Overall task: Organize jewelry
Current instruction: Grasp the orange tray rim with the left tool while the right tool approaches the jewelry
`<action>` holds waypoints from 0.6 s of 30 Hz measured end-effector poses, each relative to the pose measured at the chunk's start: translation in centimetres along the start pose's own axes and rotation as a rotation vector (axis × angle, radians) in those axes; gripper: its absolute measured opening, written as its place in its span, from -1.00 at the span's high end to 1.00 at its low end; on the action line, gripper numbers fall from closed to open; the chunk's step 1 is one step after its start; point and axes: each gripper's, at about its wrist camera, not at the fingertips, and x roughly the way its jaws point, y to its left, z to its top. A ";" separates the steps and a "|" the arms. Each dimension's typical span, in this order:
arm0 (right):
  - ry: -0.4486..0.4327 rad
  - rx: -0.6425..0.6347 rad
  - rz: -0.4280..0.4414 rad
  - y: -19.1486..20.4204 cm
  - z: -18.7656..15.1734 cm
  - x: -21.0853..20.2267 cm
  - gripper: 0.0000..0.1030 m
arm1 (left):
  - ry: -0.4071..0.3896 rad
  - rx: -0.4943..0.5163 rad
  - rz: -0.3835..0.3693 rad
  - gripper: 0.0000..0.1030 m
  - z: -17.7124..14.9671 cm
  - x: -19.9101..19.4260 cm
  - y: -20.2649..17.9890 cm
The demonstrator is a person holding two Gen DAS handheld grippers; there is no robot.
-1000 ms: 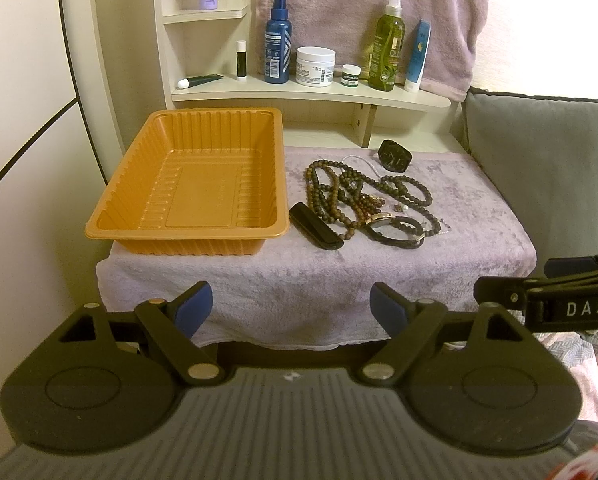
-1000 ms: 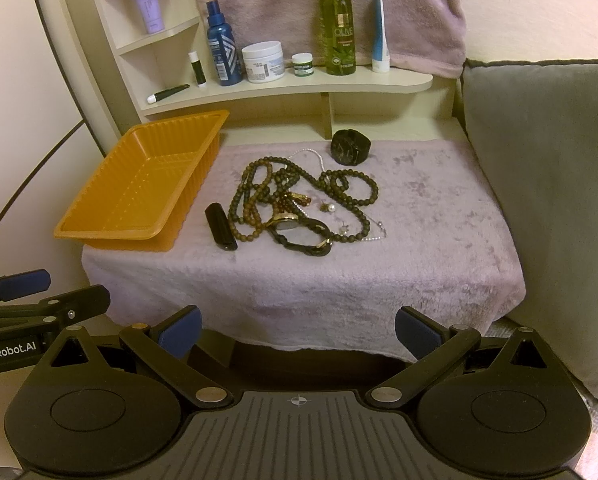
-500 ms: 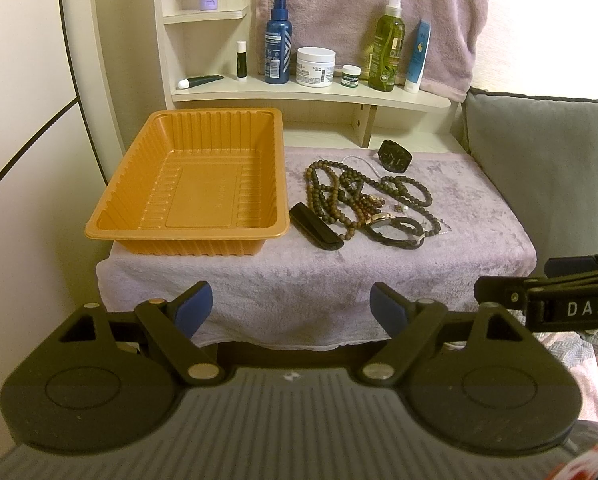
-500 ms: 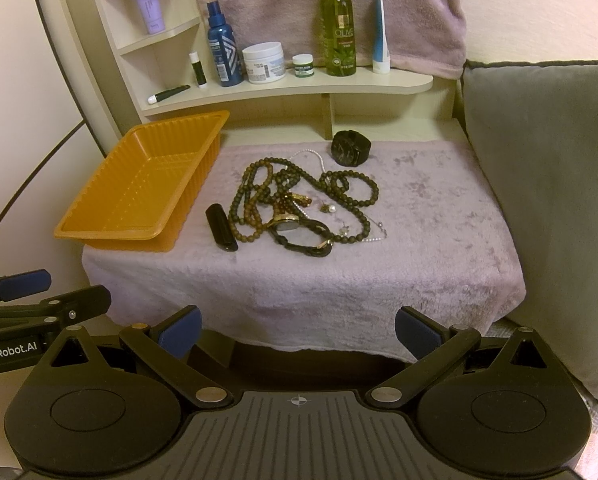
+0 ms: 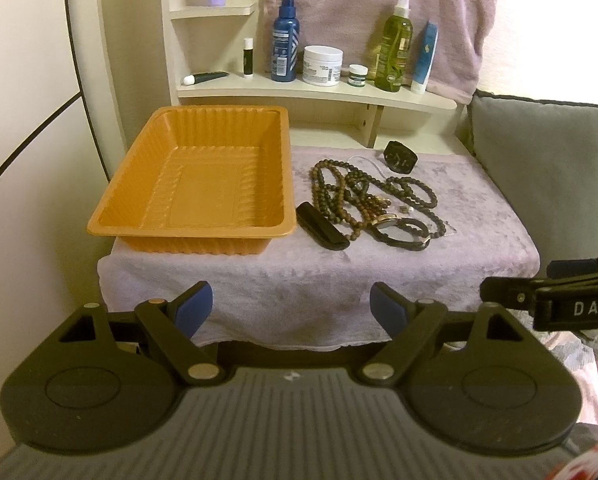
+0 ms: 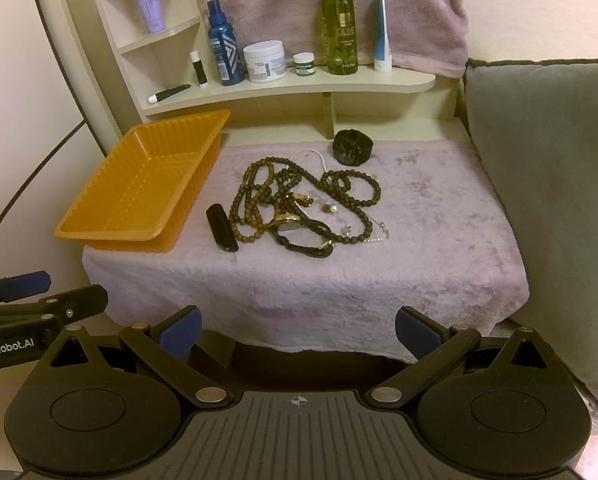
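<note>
Both our left gripper [image 5: 291, 306] and right gripper [image 6: 297, 330] hang back, jaws apart, jewelry pile [image 6: 299, 206] ahead beside the empty orange tray [image 6: 139, 192], so we should single out one loose piece.

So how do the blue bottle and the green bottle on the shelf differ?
The blue bottle is opaque, shorter, and stands left of the white jar; the green bottle is translucent, taller, and stands right of it, beside a blue-and-white tube. Both are upright spray bottles on the same shelf.
</note>
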 end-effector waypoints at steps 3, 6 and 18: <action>-0.013 0.001 0.002 -0.2 0.1 0.3 -0.99 | -0.005 -0.014 0.007 -0.65 0.1 0.2 0.8; -0.027 0.005 0.005 -0.8 0.5 0.6 -0.99 | -0.011 -0.038 0.021 -0.65 0.1 0.6 1.9; -0.123 0.040 0.060 -2.4 2.5 2.3 -0.84 | -0.093 -0.301 0.053 -0.59 0.5 2.7 10.5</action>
